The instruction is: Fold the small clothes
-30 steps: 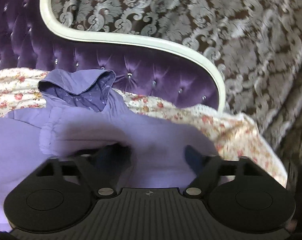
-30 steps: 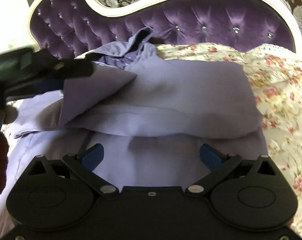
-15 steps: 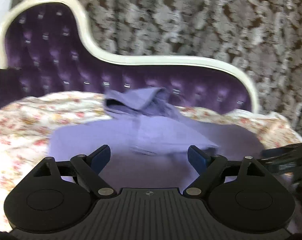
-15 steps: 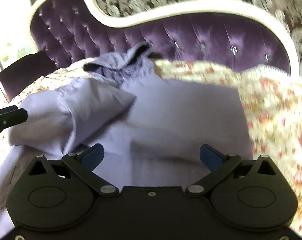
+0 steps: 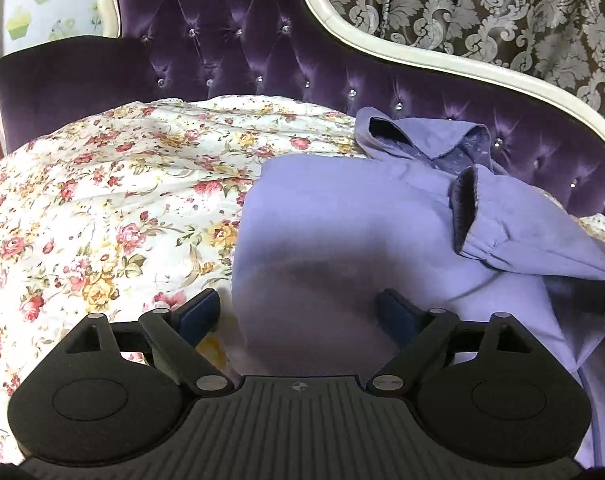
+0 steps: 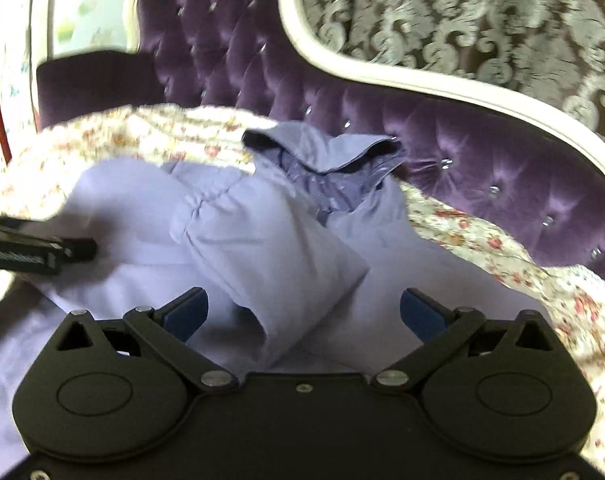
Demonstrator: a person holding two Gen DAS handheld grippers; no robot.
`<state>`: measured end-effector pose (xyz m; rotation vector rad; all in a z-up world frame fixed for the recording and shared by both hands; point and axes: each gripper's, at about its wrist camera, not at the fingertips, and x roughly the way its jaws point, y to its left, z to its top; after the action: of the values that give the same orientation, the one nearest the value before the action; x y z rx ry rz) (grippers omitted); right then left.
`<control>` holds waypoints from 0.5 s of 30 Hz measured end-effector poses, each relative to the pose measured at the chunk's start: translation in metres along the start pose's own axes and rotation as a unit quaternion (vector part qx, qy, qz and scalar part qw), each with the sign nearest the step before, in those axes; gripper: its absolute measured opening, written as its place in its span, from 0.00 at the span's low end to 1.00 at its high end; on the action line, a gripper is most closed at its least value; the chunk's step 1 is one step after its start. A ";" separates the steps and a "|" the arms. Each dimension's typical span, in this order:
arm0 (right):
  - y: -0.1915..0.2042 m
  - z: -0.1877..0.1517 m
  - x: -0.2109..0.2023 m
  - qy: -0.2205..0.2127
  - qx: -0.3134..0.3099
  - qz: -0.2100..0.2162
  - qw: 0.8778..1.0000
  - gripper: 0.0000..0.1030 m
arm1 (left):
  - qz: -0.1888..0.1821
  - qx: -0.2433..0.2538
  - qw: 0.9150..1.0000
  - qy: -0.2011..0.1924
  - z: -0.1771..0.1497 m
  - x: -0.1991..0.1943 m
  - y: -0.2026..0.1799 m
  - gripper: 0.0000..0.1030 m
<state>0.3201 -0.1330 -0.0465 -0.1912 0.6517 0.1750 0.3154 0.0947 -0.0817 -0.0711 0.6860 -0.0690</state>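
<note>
Lilac shirt point(image 5: 342, 216), one, on floral sheet point(image 5: 102, 200), two claws spread

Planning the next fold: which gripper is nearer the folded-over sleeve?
Right. The right gripper straddles the sleeve, jaws open. The left gripper hangs over the shirt's left edge.

One lilac shirt point(image 5: 342, 216), one floral sheet point(image 5: 114, 200), one purple headboard point(image 5: 230, 40), one patterned curtain point(image 5: 502, 12), two grippers: left gripper point(image 5: 298, 314), right gripper point(image 6: 304, 312).

My left gripper point(image 5: 300, 312) hangs with its jaws spread wide, holding nothing. My right gripper point(image 6: 304, 310) likewise gapes wide, nothing between its pads.
</note>
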 end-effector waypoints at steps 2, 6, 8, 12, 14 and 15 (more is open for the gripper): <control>0.002 0.002 0.011 -0.001 -0.004 -0.007 1.000 0.97 | 0.001 -0.001 1.000 -0.001 0.000 0.000 0.000 0.85; -0.032 0.004 0.014 -0.015 0.067 -0.036 0.997 0.89 | 0.004 0.001 1.000 -0.007 -0.004 -0.001 0.000 0.86; -0.062 -0.003 0.008 -0.022 0.121 -0.054 0.991 0.90 | 0.003 -0.001 1.000 -0.010 -0.005 0.002 0.001 0.88; -0.105 -0.029 0.003 0.007 0.186 -0.034 0.982 0.91 | 0.002 0.000 1.000 -0.010 -0.007 0.003 -0.002 0.94; -0.110 -0.043 0.001 0.017 0.198 -0.030 0.980 0.91 | 0.005 0.003 1.000 -0.010 -0.008 0.003 -0.003 0.95; -0.112 -0.049 -0.001 0.020 0.209 -0.026 0.977 0.91 | 0.005 0.003 1.000 -0.010 -0.008 0.002 -0.003 0.95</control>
<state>0.3154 -0.2529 -0.0710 0.1938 0.7087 -0.0192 0.3122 0.0913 -0.0891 -0.0625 0.6657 -0.0606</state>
